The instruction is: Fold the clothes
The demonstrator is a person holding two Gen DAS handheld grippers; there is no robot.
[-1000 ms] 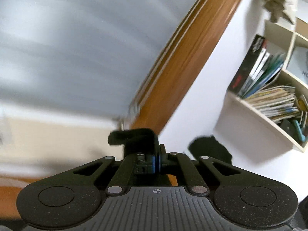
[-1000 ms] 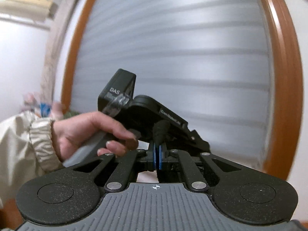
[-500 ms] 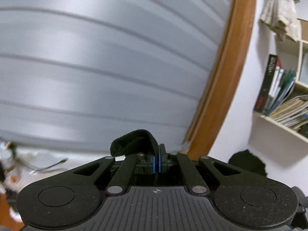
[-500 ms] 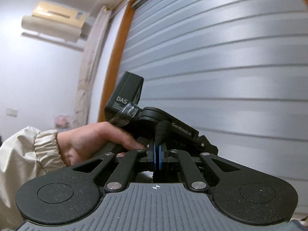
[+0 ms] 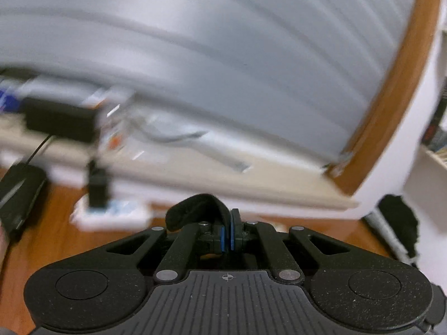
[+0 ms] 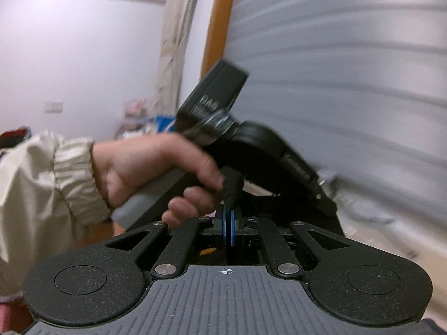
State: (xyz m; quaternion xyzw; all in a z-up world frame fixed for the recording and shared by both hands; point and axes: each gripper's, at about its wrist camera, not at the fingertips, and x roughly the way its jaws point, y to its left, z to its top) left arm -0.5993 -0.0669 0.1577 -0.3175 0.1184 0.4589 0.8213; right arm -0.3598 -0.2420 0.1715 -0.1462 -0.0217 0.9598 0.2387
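A fold of black cloth point(image 5: 195, 209) sticks out to the left of my left gripper point(image 5: 227, 231), whose blue pads are pressed together on it. In the right wrist view a narrow strip of the black cloth point(image 6: 232, 187) rises from my right gripper point(image 6: 227, 229), also shut on it. The rest of the garment is hidden below both cameras. The person's hand point(image 6: 145, 167) in a cream sleeve point(image 6: 56, 173) holds the left gripper's body point(image 6: 251, 145) just ahead of the right one. Both views are blurred by motion.
Grey slatted blind point(image 5: 223, 55) in an orange wooden frame point(image 5: 391, 97) fills the background. Below it a pale sill point(image 5: 223, 173) carries blurred black devices and cables. Wooden floor point(image 5: 50, 231), a dark lump point(image 5: 399, 223) by the wall, a curtain point(image 6: 173, 42).
The left camera has tipped down, bringing the sill and floor into view. The right camera has swung left, and the hand with the left gripper now sits higher and closer. Both grips are unchanged.
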